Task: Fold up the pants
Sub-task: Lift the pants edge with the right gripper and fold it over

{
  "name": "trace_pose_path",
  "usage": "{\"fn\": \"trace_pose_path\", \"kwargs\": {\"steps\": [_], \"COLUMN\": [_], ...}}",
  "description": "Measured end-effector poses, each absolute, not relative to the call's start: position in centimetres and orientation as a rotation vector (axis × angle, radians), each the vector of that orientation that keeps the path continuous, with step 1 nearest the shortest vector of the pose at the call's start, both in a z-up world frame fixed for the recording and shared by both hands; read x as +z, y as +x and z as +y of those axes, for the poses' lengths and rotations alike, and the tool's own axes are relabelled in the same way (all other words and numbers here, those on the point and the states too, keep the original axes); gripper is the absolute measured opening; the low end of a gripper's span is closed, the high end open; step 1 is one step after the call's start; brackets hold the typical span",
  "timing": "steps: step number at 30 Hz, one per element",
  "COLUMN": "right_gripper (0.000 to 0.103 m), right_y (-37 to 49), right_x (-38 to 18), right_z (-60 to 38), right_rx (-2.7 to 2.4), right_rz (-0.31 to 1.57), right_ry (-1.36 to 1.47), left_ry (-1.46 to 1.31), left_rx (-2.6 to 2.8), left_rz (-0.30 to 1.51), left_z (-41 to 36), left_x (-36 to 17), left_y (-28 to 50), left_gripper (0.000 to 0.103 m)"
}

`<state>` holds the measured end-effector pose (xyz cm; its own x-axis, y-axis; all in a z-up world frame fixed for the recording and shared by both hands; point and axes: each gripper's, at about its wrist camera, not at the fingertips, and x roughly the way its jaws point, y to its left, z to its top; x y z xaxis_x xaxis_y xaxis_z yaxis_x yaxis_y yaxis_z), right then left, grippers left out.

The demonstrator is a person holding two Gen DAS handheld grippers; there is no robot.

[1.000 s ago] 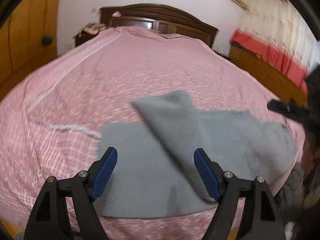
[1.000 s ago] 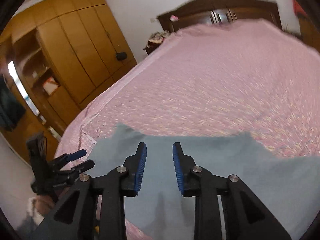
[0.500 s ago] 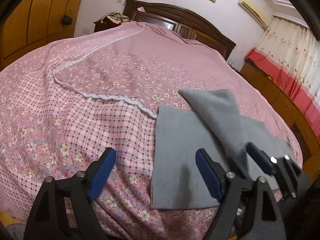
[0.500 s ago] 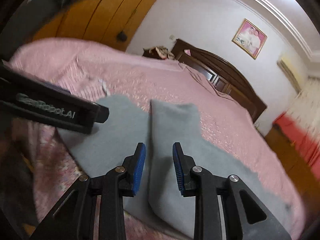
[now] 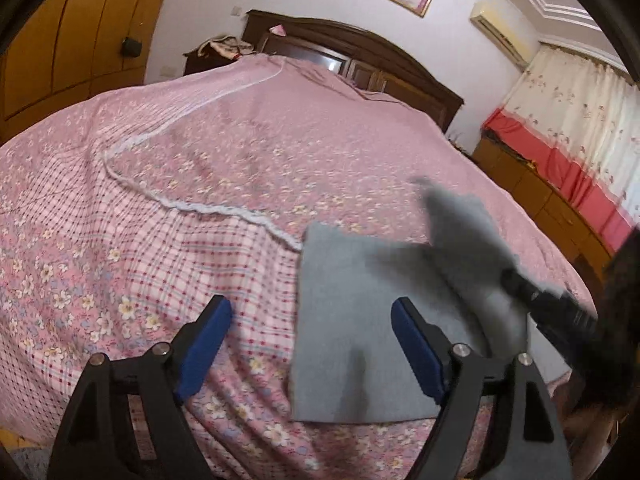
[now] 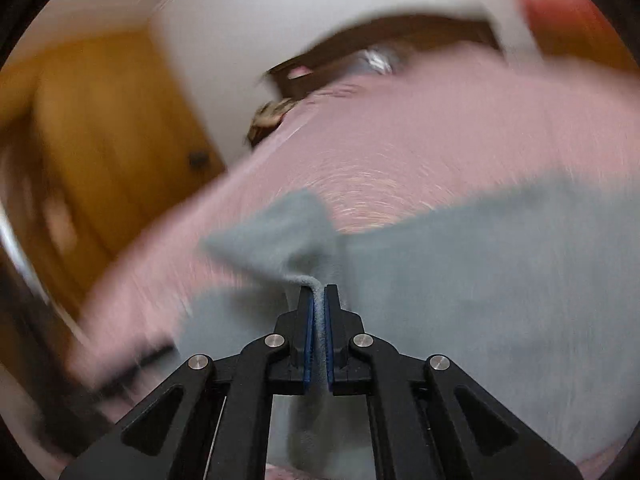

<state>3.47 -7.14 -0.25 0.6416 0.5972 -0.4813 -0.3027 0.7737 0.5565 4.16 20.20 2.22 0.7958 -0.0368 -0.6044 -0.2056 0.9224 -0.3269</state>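
From the left wrist camera, the left gripper [image 5: 310, 346] has its blue-padded jaws spread wide and holds nothing. Grey pants [image 5: 360, 320] lie flat on the pink floral bedspread [image 5: 200, 184], near the bed's front edge, at about one o'clock from the midpoint of that claw. The straight left edge of the cloth falls between the two pads, nearer the right one, so the right pad sits over grey fabric and the left pad over bare bedspread. A lifted grey flap rises at two o'clock, blurred, with the dark right gripper [image 5: 540, 300] reaching in under it from four o'clock. The flat panel's long axis runs roughly from seven o'clock toward one, away from the camera.

Through the right wrist camera, heavily blurred, the right gripper [image 6: 319, 300] is clamped on a thick hem or edge of the pants [image 6: 480, 280]; the grey fabric is pinched between its pads at twelve o'clock and peaks into a raised corner at eleven o'clock. The bulk of the cloth spreads to three o'clock.

My reading is that the right hand has the fold in hand, carrying this flap across. The left claw is nearer the flat panel's free edge, so it looks best placed to pin or grip that edge.
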Motion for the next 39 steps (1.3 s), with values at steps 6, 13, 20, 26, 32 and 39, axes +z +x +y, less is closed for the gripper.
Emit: {"fn": "trace_pose_path", "kwargs": {"steps": [6,13,20,26,32,39], "right_gripper": [0.014,0.048,0.049,0.045,0.045,0.045], "right_y": [6.4,3.2,2.8,3.6,5.0,9.3], "right_x": [-9.0,-5.4,-3.5,-3.8,-4.4,-5.2], "right_z": [-21.7,-24.1,-21.9,-22.4,-26.1,-29.3], "right_rx": [0.483,0.472,0.496,0.49,0.461,0.49], "right_rz": [0.856,0.776,0.807,0.852,0.818,0.89], "right_ry": [1.32,1.071,0.847,0.82,0.969,1.122], "left_ry": [-0.336,-0.219,-0.106,-0.126,-0.231,-0.256], "left_rx": [0.104,0.098,0.062,0.049,0.051,0.043], "left_rz": [0.654,0.672,0.661,0.665,0.649,0.658], "left_z": [18.7,16.1,13.4,13.5,15.2,15.7], "left_x": [2.5,2.6,2.6,2.4,2.6,2.5], "left_y": [5.2,6.7,7.6,7.4,7.0,7.0], "left_gripper": [0.086,0.086,0.086,0.086,0.086,0.086]}}
